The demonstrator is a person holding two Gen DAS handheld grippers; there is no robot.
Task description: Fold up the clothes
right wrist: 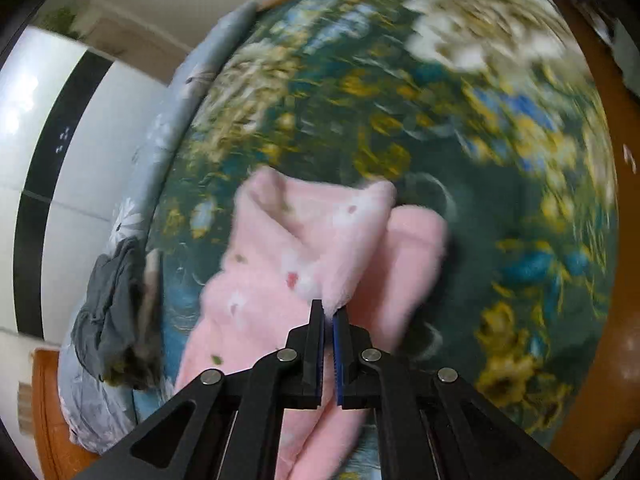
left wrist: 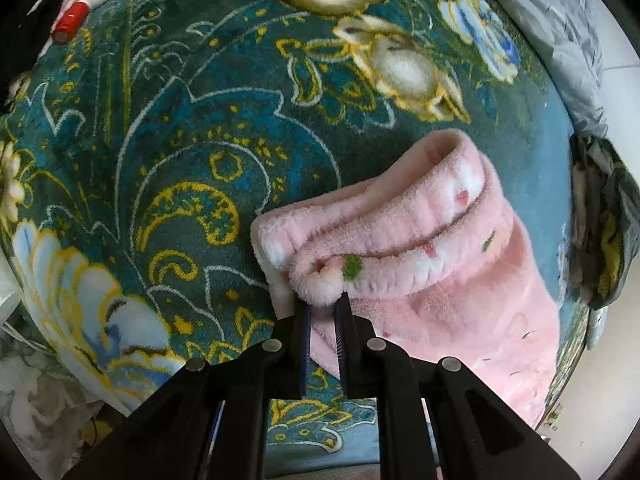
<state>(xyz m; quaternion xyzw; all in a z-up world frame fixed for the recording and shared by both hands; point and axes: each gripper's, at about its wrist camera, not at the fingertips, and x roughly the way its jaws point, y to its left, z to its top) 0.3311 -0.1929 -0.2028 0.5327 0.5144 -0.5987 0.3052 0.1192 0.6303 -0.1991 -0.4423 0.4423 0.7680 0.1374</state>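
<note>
Two grippers, both clamped on one pink fleece garment (left wrist: pixel 460 248) lying on a dark green floral blanket (left wrist: pixel 168 128).

Left wrist view, left to right: red cylinder (left wrist: pixel 71 23) at far left on the blanket edge. Left gripper (left wrist: pixel 323 300) at near centre, jaws nearly closed, pinching a rolled corner of the garment's ribbed band. Band is fluffy pink with white patches, small red and green spots; it curves away to the right with a dark seam line along it. Smoother pink inner side of the fabric hangs below right of the band. Grey bedding (left wrist: pixel 560 32) at far right, a dark crumpled cloth (left wrist: pixel 600 220) just beside the blanket's right edge.

Right wrist view, heavily motion-blurred: white cabinet with a black stripe (right wrist: pixel 52 168) at left, same dark cloth (right wrist: pixel 116 312) near left on grey bedding. Garment (right wrist: pixel 280 264) sits centre, bunched with a fold raised. Right gripper (right wrist: pixel 329 310) closed on a pink edge of it. Blanket fills the right side, wood floor (right wrist: pixel 592 360) beyond.
</note>
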